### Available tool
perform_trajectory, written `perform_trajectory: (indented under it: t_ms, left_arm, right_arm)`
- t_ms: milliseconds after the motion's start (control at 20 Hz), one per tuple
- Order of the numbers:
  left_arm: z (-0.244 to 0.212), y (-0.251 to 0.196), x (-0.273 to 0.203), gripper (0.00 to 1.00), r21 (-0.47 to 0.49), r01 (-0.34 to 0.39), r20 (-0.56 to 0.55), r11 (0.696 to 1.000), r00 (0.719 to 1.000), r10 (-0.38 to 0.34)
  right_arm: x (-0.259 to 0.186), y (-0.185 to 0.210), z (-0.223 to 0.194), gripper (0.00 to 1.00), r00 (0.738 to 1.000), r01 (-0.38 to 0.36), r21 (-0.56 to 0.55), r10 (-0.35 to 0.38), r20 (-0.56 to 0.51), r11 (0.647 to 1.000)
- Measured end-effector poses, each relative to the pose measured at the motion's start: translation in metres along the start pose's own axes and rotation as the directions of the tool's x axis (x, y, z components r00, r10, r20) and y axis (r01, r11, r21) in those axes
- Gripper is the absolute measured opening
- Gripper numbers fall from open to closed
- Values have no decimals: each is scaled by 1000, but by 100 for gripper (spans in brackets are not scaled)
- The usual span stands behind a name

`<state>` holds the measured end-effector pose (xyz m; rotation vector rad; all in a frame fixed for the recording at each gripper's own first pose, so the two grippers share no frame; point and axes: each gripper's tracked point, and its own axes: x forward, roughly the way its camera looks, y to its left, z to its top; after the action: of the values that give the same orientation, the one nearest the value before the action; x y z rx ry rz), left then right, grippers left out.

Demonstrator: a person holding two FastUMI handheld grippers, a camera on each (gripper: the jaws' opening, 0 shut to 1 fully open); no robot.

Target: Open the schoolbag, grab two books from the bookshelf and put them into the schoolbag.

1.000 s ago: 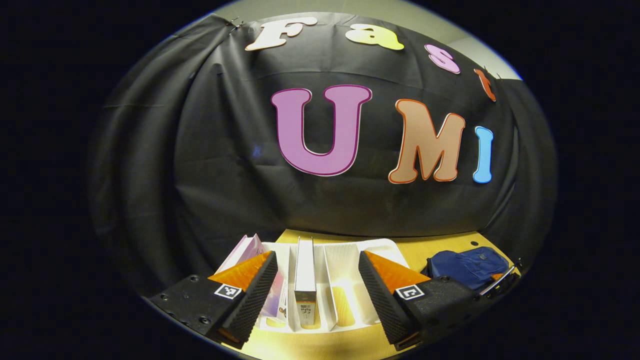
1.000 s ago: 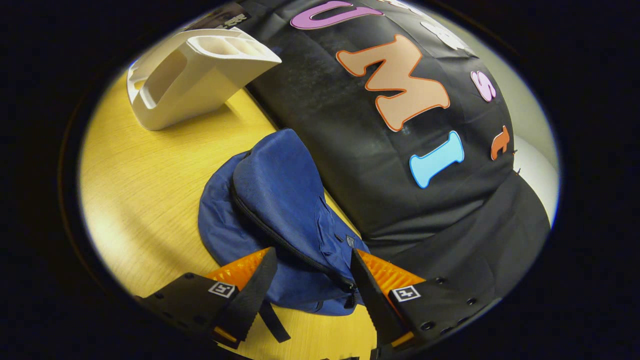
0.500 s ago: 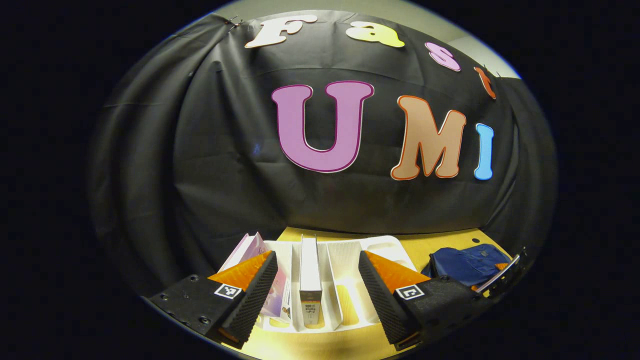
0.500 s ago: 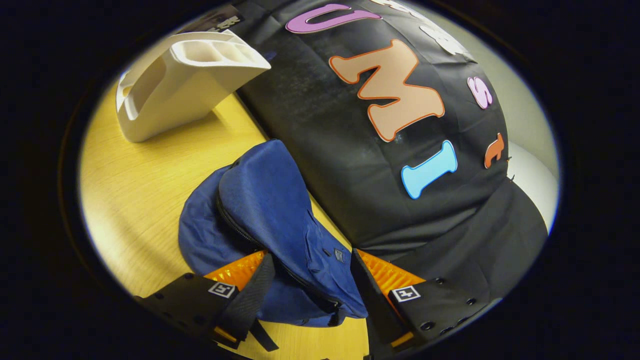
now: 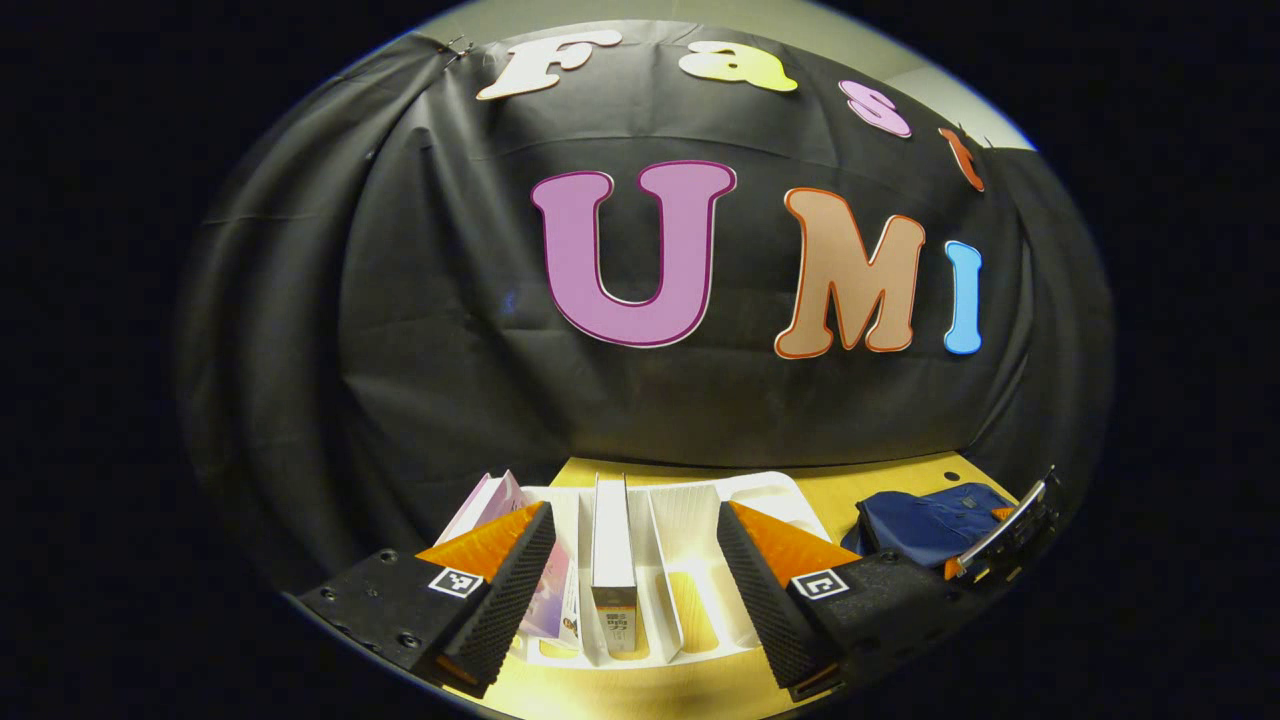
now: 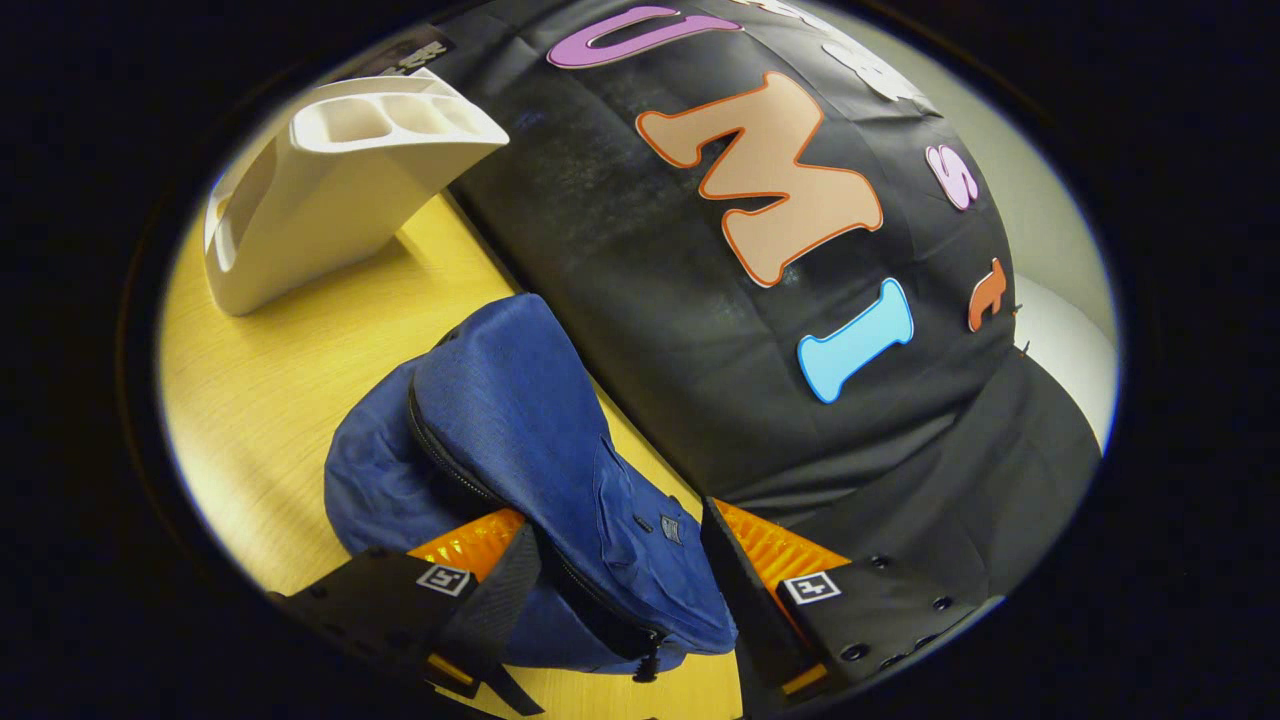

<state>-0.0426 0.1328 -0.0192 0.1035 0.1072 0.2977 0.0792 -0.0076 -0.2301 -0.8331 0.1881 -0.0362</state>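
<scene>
We see the right gripper [image 6: 620, 580] spread apart astride the schoolbag [image 6: 520, 440]; the left gripper [image 5: 635, 580], also apart, faces 2 books [image 5: 610, 540] in the bookshelf [image 5: 690, 520]

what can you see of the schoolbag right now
The schoolbag is dark blue fabric with a dark zipper curving along its edge, apparently closed. It lies slumped on the yellow wooden table against the black cloth wall. The right gripper straddles its near end, fingers open, near the zipper pull.

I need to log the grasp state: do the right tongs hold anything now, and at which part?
Nothing is held. The right tongs are open, straddling the zipper end of the blue schoolbag.
</scene>
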Motion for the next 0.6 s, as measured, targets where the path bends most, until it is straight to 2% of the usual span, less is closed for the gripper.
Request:
perform_trajectory:
  t_ms: [350, 600]
  left_arm:
    - [-3, -4, 3, 95, -19, 0, -10, 1000, 1000, 0]
    - [0, -6, 1, 95, -6, 1, -4, 1000, 1000, -1]
  right_arm:
    - [6, -10, 8, 97, 1000, 8, 33, -9, 11, 999]
    - [22, 5, 10, 97, 999, -16, -19, 16, 34, 1000]
